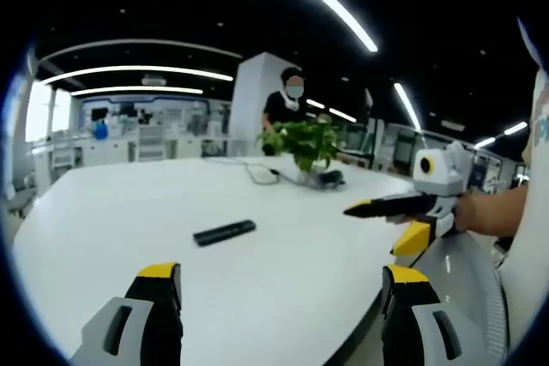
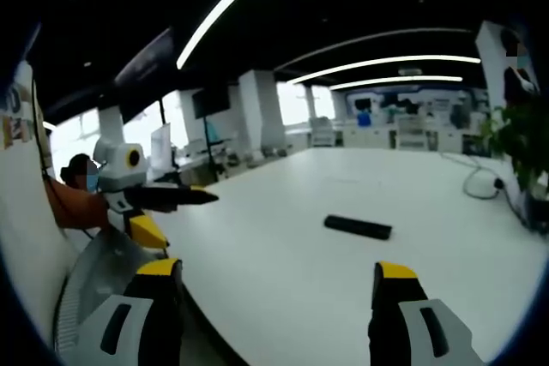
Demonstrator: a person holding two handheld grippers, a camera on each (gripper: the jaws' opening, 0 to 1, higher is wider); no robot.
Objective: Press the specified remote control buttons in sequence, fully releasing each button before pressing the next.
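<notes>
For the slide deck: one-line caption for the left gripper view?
Left gripper open above white table, black remote lying untouched ahead, right gripper entering from the right.

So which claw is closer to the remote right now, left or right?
Hard to call: the remote lies flat on the white table, well ahead of both the left claw and right claw. Neither touches it; both are wide open.

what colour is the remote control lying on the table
Black. The remote control lies on the white table, clearest in the right gripper view.
</notes>
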